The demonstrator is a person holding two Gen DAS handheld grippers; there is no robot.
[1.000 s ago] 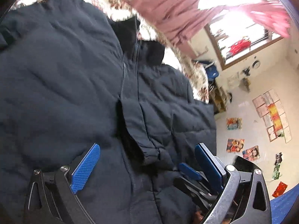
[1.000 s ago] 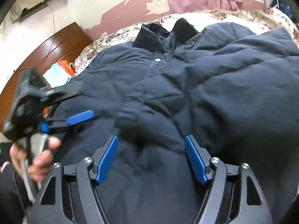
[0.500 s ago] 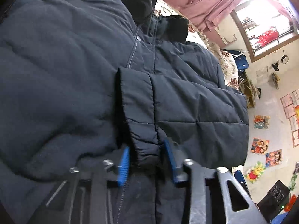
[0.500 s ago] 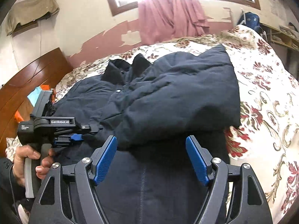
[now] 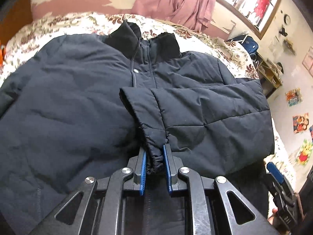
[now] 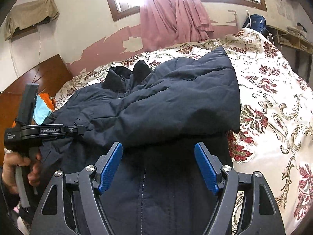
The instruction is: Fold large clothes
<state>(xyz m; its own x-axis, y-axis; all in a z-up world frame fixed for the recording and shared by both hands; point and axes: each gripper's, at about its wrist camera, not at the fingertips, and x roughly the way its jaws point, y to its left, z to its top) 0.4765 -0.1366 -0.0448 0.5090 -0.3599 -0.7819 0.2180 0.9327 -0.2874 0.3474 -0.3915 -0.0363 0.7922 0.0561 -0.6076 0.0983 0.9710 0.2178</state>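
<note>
Left jaws: your left gripper [image 5: 154,153] is closing, its blue pads already pinching the gathered sleeve cuff [image 5: 155,157].
Right jaws: your right gripper [image 6: 158,154] stands spread wide over the jacket's lower front, nothing between the pads.
Sleeve: it [image 5: 195,109] lies folded across the chest from the right in your left view.
Jacket: you have the dark puffy jacket [image 5: 64,105] spread front-up on the bed, collar at the far end.
Bed: a floral bedspread [image 6: 273,90] shows around the jacket.
Beyond: a pink curtain [image 6: 172,15] hangs below the window.
</note>
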